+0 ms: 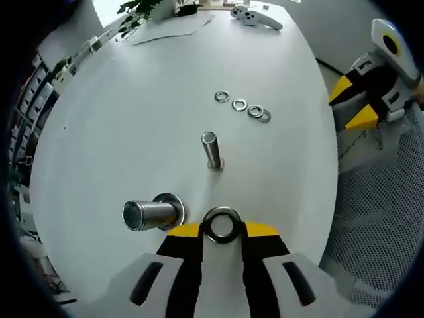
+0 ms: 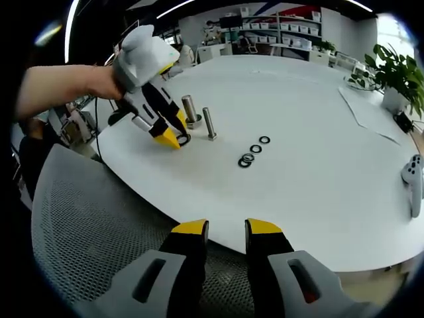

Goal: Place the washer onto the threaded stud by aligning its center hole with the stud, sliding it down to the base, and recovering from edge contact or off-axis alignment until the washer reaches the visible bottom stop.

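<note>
My left gripper (image 1: 222,228) is shut on a steel washer (image 1: 222,224), held flat between its yellow-tipped jaws just above the white table (image 1: 132,132). Ahead of it stands the thin threaded stud (image 1: 211,150), upright on its base nut. A thicker stud (image 1: 151,213) with a washer at its base rises to the left of the held washer. In the right gripper view the left gripper (image 2: 173,140) hovers beside the thick stud (image 2: 190,110) and the thin stud (image 2: 209,123). My right gripper (image 2: 227,230) is open, off the table edge over a mesh chair.
Several spare washers (image 1: 242,106) lie in a row beyond the thin stud, the same spare washers (image 2: 254,151) right of it in the right gripper view. A game controller (image 1: 256,17) and papers sit at the far end. A grey mesh chair (image 2: 86,232) stands at the table edge.
</note>
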Available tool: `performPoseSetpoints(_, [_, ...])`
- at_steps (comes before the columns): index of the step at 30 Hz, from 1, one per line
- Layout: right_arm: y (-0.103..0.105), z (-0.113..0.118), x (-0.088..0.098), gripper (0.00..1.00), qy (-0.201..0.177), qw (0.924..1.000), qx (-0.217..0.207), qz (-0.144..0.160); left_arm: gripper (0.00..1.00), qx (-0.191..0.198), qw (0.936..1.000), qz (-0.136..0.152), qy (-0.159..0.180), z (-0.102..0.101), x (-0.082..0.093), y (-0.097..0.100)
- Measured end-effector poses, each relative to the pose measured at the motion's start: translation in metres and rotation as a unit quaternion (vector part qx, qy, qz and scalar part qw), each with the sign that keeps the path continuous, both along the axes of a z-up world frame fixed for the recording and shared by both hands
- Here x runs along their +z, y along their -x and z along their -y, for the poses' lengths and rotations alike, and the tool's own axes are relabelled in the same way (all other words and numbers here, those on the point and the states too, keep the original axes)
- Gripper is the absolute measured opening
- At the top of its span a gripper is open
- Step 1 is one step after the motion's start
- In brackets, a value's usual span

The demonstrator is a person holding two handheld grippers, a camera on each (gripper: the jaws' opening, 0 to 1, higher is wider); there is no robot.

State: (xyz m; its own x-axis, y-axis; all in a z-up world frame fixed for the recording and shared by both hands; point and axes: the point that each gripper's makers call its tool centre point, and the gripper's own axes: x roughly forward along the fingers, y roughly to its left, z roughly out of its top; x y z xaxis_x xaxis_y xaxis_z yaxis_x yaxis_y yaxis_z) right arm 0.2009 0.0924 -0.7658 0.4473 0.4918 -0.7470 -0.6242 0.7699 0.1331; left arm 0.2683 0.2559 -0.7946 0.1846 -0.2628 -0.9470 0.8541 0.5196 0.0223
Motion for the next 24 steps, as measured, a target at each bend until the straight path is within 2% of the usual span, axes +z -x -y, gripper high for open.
performPoseSetpoints(9, [0.001, 0.000, -0.001, 0.25, 0.000, 1.0000, 0.001, -0.003, 0.20, 0.007, 0.9998, -0.011, -0.014, -0.024, 0.000, 0.023])
performPoseSetpoints(11, [0.001, -0.001, -0.001, 0.25, -0.001, 1.0000, 0.003, -0.003, 0.20, 0.018, 0.9989, -0.022, -0.038, -0.034, 0.000, 0.031])
performPoseSetpoints(15, [0.000, -0.001, 0.000, 0.25, -0.003, 1.0000, 0.002, 0.000, 0.20, 0.021, 0.9988, -0.024, -0.037, -0.036, -0.001, 0.035])
performPoseSetpoints(19, [0.001, -0.001, 0.000, 0.25, -0.003, 1.0000, 0.003, -0.001, 0.21, 0.008, 0.9981, -0.033, -0.052, -0.036, -0.002, 0.036])
performPoseSetpoints(21, [0.002, -0.001, -0.002, 0.25, 0.001, 1.0000, 0.005, -0.008, 0.21, -0.015, 0.9974, -0.035, -0.062, -0.035, -0.002, 0.035])
performPoseSetpoints(24, [0.003, 0.000, -0.002, 0.25, 0.002, 0.9999, 0.004, -0.011, 0.21, -0.010, 0.9962, -0.044, -0.075, -0.034, -0.002, 0.035])
